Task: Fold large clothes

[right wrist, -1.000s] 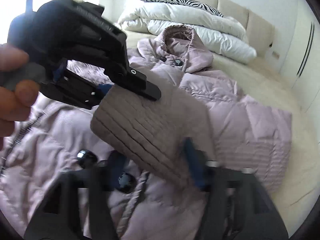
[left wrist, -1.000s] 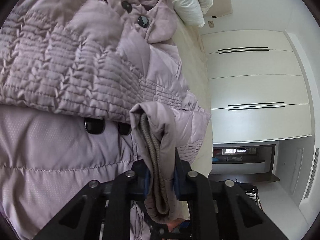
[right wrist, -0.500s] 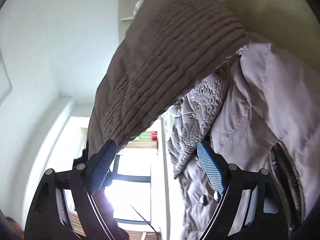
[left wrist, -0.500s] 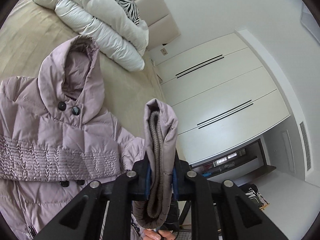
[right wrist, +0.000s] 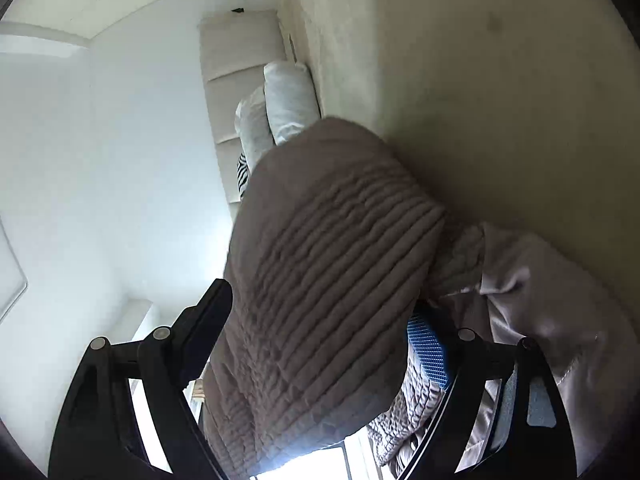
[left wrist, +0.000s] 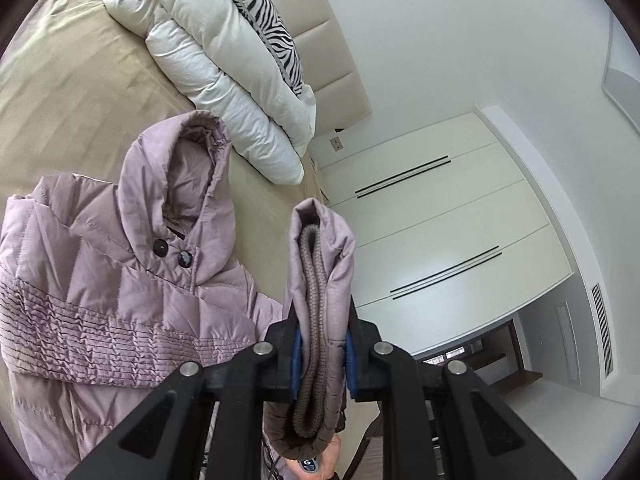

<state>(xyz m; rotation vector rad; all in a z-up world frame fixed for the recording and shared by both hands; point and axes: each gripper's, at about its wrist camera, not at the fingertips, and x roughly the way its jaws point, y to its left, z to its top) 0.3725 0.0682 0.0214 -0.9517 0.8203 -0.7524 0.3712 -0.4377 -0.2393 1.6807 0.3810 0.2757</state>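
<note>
A lilac quilted hooded coat point(left wrist: 100, 280) lies spread on the beige bed point(left wrist: 72, 92), hood toward the pillows. My left gripper point(left wrist: 320, 344) is shut on the coat's sleeve cuff point(left wrist: 320, 280), held upright above the coat's right edge, with the ribbed knit lining showing. In the right wrist view the ribbed cuff point(right wrist: 320, 280) fills the space between the fingers of my right gripper point(right wrist: 320, 332). Its jaws stand wide apart, and the blue pad point(right wrist: 428, 348) does not press on the cloth. More coat fabric point(right wrist: 540, 300) hangs at the right.
A folded white duvet point(left wrist: 224, 68) and a zebra pillow point(left wrist: 260, 12) lie at the bed's padded headboard point(left wrist: 328, 40). White wardrobe doors point(left wrist: 440, 240) stand beyond the bed. A bright window shows low in the right wrist view point(right wrist: 304, 464).
My left gripper lifted the cuff off the coat and tilted up, so the hood and bed head came into view. My right gripper swung around under the cuff, still open.
</note>
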